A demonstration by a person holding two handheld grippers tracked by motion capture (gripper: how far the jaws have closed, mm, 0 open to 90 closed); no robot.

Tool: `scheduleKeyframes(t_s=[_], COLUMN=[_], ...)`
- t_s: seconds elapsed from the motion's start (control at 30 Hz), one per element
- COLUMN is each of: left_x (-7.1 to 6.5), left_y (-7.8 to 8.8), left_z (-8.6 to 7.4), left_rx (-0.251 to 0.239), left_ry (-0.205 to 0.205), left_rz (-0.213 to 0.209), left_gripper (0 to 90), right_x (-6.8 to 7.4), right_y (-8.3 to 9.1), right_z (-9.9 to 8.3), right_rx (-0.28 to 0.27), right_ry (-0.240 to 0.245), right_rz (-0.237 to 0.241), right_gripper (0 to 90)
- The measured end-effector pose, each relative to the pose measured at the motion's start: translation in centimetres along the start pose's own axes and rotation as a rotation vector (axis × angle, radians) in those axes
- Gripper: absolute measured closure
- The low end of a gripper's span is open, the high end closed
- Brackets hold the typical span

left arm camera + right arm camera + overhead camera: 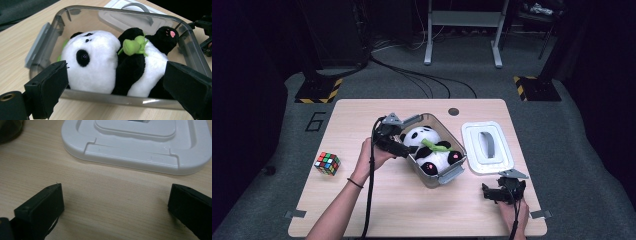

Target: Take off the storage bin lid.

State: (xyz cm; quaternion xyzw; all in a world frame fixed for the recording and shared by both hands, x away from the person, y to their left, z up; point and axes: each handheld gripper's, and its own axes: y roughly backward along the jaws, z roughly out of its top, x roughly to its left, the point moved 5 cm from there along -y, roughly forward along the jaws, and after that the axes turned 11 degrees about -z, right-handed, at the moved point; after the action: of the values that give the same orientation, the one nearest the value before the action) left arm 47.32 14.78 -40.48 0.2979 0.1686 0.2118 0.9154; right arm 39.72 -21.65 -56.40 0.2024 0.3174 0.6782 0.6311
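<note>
A plush panda point(430, 149) point(112, 62) with a green leaf lies inside a clear grey storage box point(458, 171) point(75, 17) in the middle of the table. My left gripper point(399, 146) point(117, 100) stands open at the box's left wall, its jaws wide apart outside the near rim with nothing held. The box's white lid point(487, 147) point(140, 147) with a grey handle lies flat to the right of the box. Near the table's front right, my right gripper point(492, 192) point(115, 205) hovers open just in front of the lid, empty.
A colourful puzzle cube point(327, 163) sits near the left edge of the wooden table point(362, 210). A round cable hole point(454, 111) marks the far edge. Cables and stand feet lie on the floor beyond.
</note>
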Motion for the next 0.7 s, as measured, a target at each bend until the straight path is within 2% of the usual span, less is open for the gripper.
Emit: scheduleKeyframes(t_s=[0.27,0.53,0.7], left_x=[0.2,0.8,1.1], left_y=[2.0,3.9,4.4], left_z=[-1.5,-3.3,-4.5], left_rx=[-0.028,-0.052,-0.059], left_ry=[0.017,0.051,0.068], left_rz=[0.026,0.048,0.063], left_gripper=[5.2,4.2,3.9], right_x=[0.0,0.0,0.0], right_y=[0.0,0.0,0.0], right_z=[0.0,0.0,0.0], right_rx=[0.000,-0.001,0.000], right_ry=[0.000,0.004,-0.001], right_rz=[0.000,0.000,0.000], right_gripper=[0.0,0.0,0.0])
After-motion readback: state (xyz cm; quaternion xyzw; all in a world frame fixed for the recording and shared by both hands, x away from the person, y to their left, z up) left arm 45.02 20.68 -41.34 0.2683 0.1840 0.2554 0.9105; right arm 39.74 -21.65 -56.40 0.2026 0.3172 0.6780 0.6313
